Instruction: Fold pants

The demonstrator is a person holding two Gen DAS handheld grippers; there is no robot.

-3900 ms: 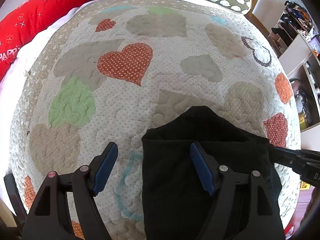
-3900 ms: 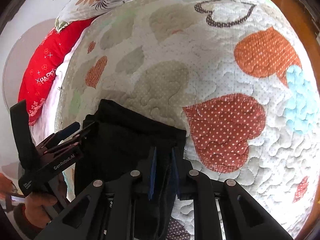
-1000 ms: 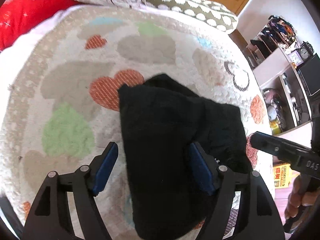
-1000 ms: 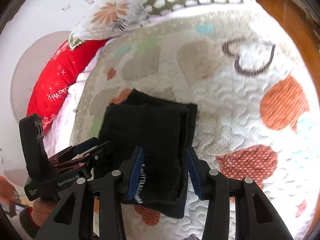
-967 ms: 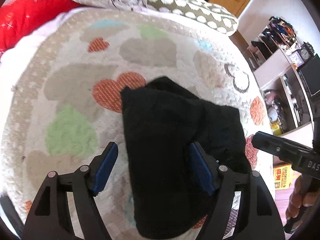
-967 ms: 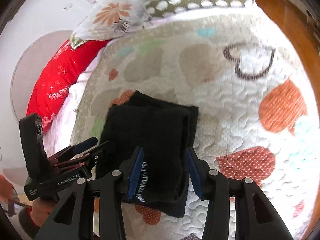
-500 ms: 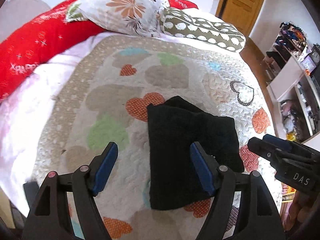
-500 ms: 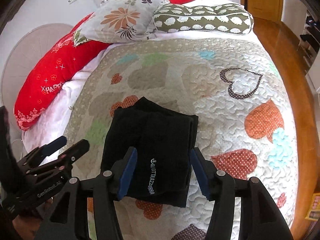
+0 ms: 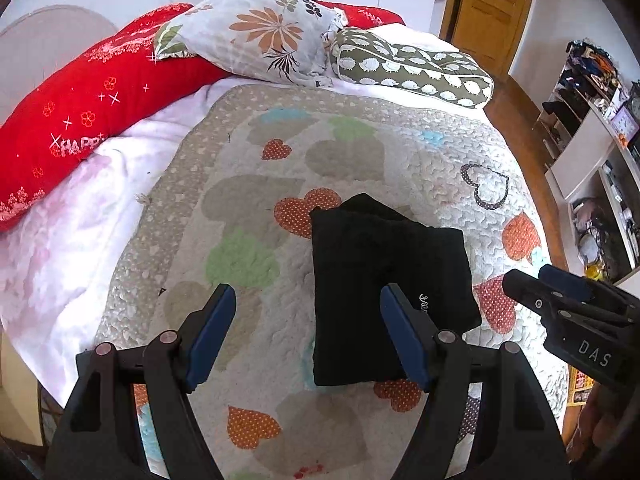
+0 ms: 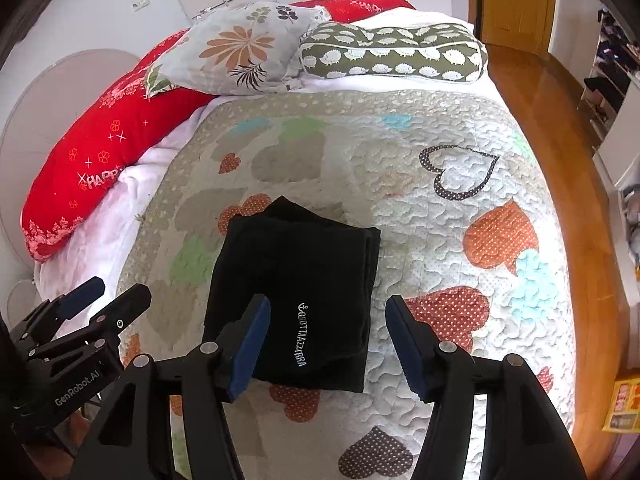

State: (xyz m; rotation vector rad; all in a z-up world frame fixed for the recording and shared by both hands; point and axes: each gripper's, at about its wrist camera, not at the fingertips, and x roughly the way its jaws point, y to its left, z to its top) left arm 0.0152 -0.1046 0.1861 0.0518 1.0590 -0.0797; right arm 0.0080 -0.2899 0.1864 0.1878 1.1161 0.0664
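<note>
The left gripper (image 9: 306, 332) and the right gripper (image 10: 328, 344) are hanging above the bed with fingers apart, gripping nothing; the right fingers have just been opening. Beyond them, the black knitted pants (image 10: 296, 292) are lying as a compact folded rectangle in the middle of the heart-patterned quilt (image 10: 460, 240), so the folding is looking finished.

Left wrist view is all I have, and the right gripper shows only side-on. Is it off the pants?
Observer: Yes. The right gripper is open; its jaws have just been opening, with nothing pinched. The pants lie folded on the quilt below it.
Operator: A finger hides half the logo here. Is it facing up?
Observer: Yes, a whole line of white lettering shows on the top layer.
</note>
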